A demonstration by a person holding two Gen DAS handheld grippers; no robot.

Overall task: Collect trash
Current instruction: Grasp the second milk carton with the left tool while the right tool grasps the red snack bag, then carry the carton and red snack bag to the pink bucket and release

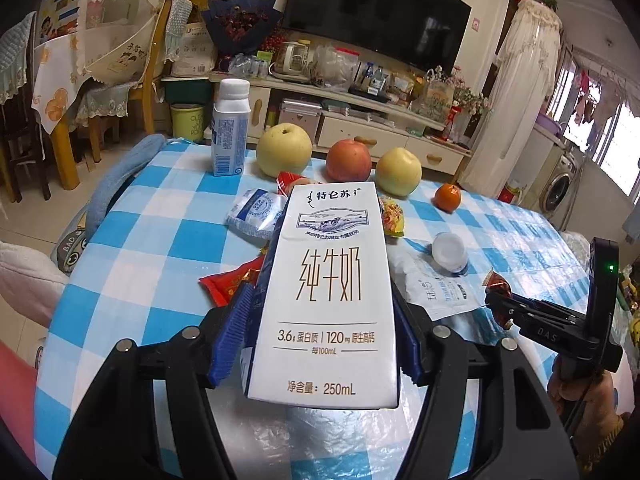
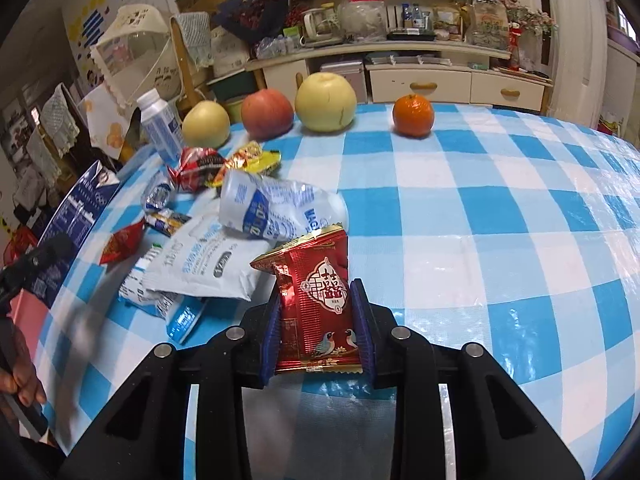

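Observation:
A white 250 mL milk carton stands tilted above the blue checked tablecloth, and my left gripper is shut on its two sides with the blue pads. The same carton shows at the left edge of the right wrist view. My right gripper is shut on a shiny red snack packet, lifted just off the cloth. From the left wrist view that gripper is at the right with the red packet at its tip. More trash lies between them: a crushed plastic bottle, a white pouch, and crumpled wrappers.
Two yellow pears, a red apple and an orange line the table's far edge, with an upright white bottle at the far left. A person's hand shows at the left. Chairs and a TV cabinet stand beyond.

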